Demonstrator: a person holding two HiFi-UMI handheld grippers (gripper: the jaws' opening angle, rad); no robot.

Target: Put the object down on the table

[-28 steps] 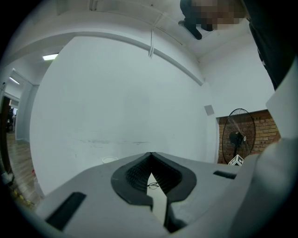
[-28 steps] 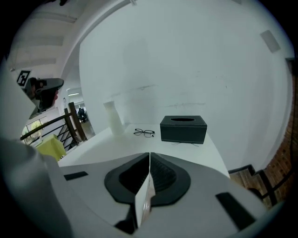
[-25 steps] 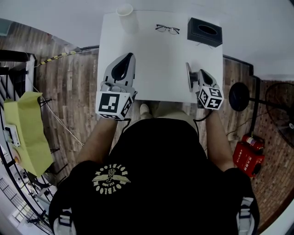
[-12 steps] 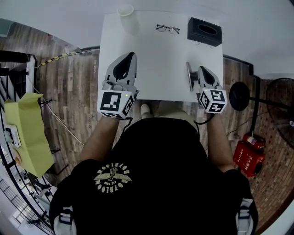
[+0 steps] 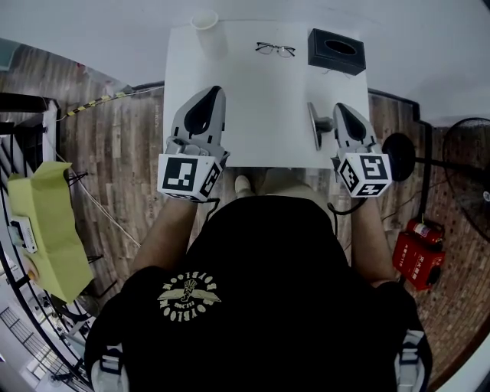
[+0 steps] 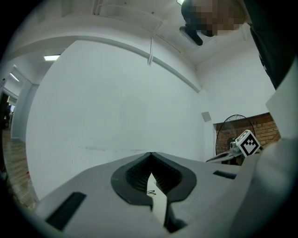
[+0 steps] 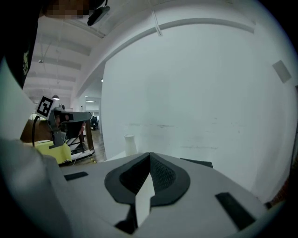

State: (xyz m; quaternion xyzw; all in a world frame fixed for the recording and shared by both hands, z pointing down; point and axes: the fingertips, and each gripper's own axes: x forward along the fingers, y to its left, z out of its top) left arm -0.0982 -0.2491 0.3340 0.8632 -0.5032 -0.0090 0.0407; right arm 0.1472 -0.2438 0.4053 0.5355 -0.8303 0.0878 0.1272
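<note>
A white table (image 5: 260,99) stands in front of me. On its far side lie a white cup (image 5: 205,21), a pair of glasses (image 5: 276,49) and a black tissue box (image 5: 337,51). My left gripper (image 5: 213,93) hovers over the table's near left part, shut, with nothing between its tips (image 6: 151,153). My right gripper (image 5: 339,108) hangs over the near right edge, also shut and empty (image 7: 150,153). A grey flat piece (image 5: 313,125) juts from its left side. From the right gripper view the cup (image 7: 130,143) and the box (image 7: 198,163) show beyond the jaws.
The table ends close in front of my body. A wooden floor lies on both sides. A standing fan (image 5: 468,176) and a red fire extinguisher (image 5: 417,256) are at the right. A yellow cart (image 5: 50,222) stands at the left.
My right gripper has risen toward the camera and drifted slightly right, still shut. The left gripper has hardly moved.
</note>
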